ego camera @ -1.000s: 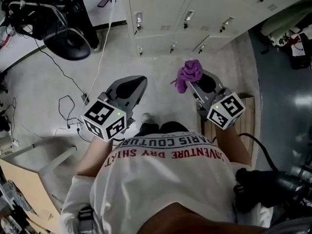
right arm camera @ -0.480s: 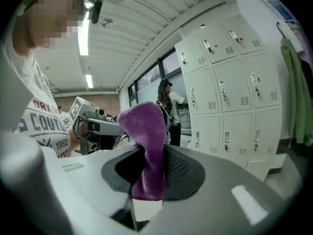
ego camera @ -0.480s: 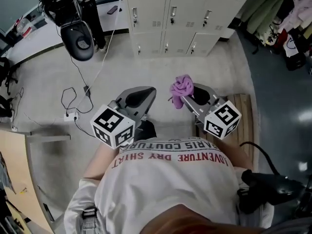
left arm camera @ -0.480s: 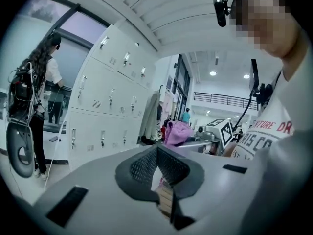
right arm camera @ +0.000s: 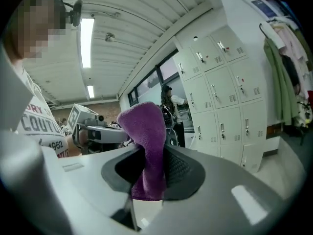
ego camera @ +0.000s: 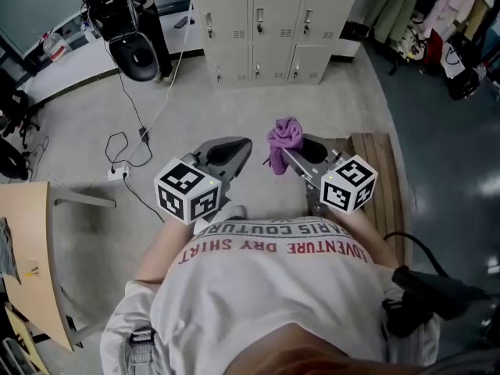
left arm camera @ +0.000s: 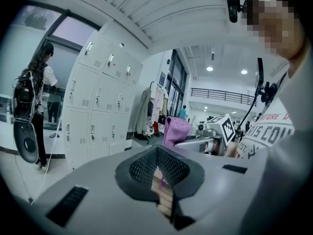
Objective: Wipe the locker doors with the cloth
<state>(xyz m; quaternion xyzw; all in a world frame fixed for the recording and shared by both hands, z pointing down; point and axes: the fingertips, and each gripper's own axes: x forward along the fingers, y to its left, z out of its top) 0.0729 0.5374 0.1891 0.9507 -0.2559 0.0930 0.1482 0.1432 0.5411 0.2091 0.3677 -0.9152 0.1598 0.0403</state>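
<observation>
Evidently, the pale metal locker doors (ego camera: 262, 10) at top are not wiped yet. The fuzzy purple cloth (ego camera: 284, 133) is clamped by the right gripper (ego camera: 286, 153); the left gripper (ego camera: 241, 148) is closed, empty.

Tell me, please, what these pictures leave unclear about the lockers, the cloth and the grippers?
- Locker doors: the head view's top edge cuts off the upper rows, and the doors are too small to judge any dirt.
- Cloth: its lower end is buried between the right gripper's jaws in the right gripper view.
- How the left gripper is held: its marker cube hides the hand in the head view.
</observation>
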